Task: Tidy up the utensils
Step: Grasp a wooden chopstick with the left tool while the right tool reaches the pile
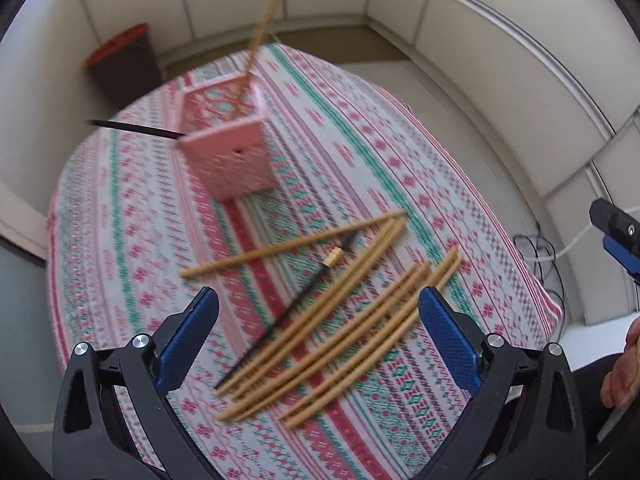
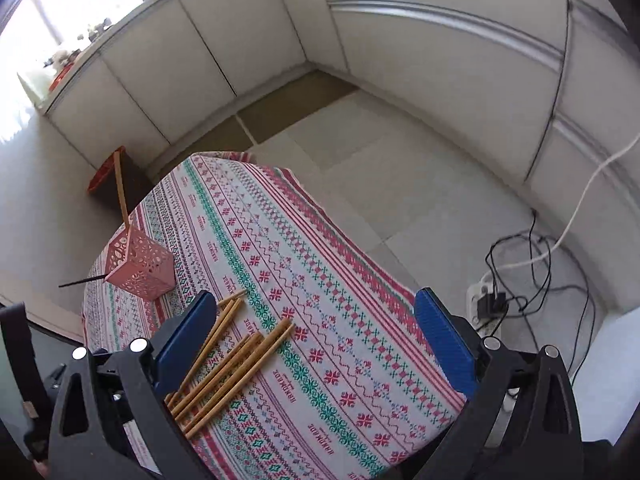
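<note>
- A table under a patterned cloth (image 1: 400,184) stands in a pale panelled room; cables lie on the floor off to the right of the right gripper (image 2: 316,344).
- A pink holder (image 1: 226,136) stands on the cloth ahead and to the left of both grippers, well apart from them.
- In it already: one bamboo stick (image 1: 264,28) leaning up and away, and a black stick (image 1: 132,128) poking out to the left.
- Still loose: a bunch of bamboo sticks (image 1: 332,332) lying on the cloth just ahead of the left gripper (image 1: 318,340), between its fingers, with a thin black stick (image 1: 288,320) among them.
- Left gripper: spread wide, holding nothing, above the bunch.
- Right gripper: also spread and empty; the bunch lies by its left finger.
- My reading: early in the job, with two pieces stowed and most sticks left to move.
</note>
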Demonstrator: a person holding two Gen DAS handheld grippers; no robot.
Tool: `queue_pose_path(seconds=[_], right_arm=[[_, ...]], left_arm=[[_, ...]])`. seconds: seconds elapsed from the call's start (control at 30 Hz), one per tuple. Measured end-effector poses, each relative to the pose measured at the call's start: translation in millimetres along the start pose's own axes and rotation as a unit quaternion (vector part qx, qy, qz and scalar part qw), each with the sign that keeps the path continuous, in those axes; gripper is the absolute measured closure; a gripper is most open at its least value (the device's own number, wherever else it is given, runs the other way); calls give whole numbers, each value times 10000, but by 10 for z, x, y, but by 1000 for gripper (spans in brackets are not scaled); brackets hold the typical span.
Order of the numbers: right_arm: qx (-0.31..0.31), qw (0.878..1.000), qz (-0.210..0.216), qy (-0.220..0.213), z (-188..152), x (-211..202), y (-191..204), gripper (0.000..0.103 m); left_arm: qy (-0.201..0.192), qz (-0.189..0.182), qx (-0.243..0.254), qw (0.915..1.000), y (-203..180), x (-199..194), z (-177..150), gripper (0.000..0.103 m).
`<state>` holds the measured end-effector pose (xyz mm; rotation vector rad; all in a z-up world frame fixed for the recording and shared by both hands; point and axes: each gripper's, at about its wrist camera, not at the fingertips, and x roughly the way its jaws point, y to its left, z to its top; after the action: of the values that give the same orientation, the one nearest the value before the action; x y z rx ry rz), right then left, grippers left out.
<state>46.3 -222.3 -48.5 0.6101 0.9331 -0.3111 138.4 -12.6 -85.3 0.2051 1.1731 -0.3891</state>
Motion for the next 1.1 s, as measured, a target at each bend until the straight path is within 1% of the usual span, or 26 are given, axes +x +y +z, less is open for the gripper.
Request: queue_pose_path(seconds=[0.1, 0.17, 0.27, 0.33, 0.37, 0.4, 0.43, 0.5, 0.57, 0.6, 0.77, 0.83, 0.87, 0.93, 1.03, 1.1], right_arm=[[380, 9990, -57, 233, 5, 93, -170, 7], [584, 9974, -14, 418, 2, 151, -251, 7], [848, 9950, 36, 534, 26, 175, -383, 7], [999, 9938, -12, 487, 52, 150, -467, 7], [1036, 9934, -27, 490, 57, 154, -496, 7], [1065, 9930, -38, 518, 62, 167, -527, 7], [1101, 9923, -43, 564, 64, 183, -558, 7], [1155, 9913, -42, 625, 65, 217, -611, 7], [1174, 9910, -72, 631, 74, 230, -646, 7], [1164, 9912, -95, 620, 82, 226, -654, 7], [1154, 9913, -176, 600, 109, 252, -703, 7], [1181, 9907, -169, 650, 108, 277, -722, 7], [1203, 9903, -160, 676, 109, 289, -732, 7], [1223, 9899, -154, 700, 113, 302, -742, 7], [1207, 9899, -166, 732, 107, 315, -742, 7], [1218, 9894, -191, 774, 102, 331, -748, 7]], left_arm=[[315, -161, 230, 9991, -188, 198, 32, 7], [505, -285, 506, 9970, -364, 337, 41, 9], [663, -345, 1020, 9920, -611, 481, 68, 21], [744, -398, 1208, 9891, -740, 573, 97, 25], [755, -435, 1280, 9879, -799, 613, 121, 31], [756, -489, 1357, 9866, -855, 646, 151, 40], [748, -536, 1423, 9855, -898, 672, 182, 43], [744, -566, 1534, 9837, -979, 740, 260, 61], [849, -558, 1615, 9816, -1044, 843, 322, 70], [929, -543, 1668, 9801, -1069, 898, 340, 72], [1148, -391, 1729, 9774, -1115, 1118, 399, 73], [1154, -407, 1743, 9771, -1117, 1146, 418, 74], [1152, -417, 1759, 9768, -1124, 1163, 436, 77], [1127, -360, 1839, 9758, -1133, 1158, 437, 79], [1197, -347, 2031, 9712, -1203, 1197, 373, 82], [1143, -302, 2201, 9683, -1246, 1175, 326, 87]])
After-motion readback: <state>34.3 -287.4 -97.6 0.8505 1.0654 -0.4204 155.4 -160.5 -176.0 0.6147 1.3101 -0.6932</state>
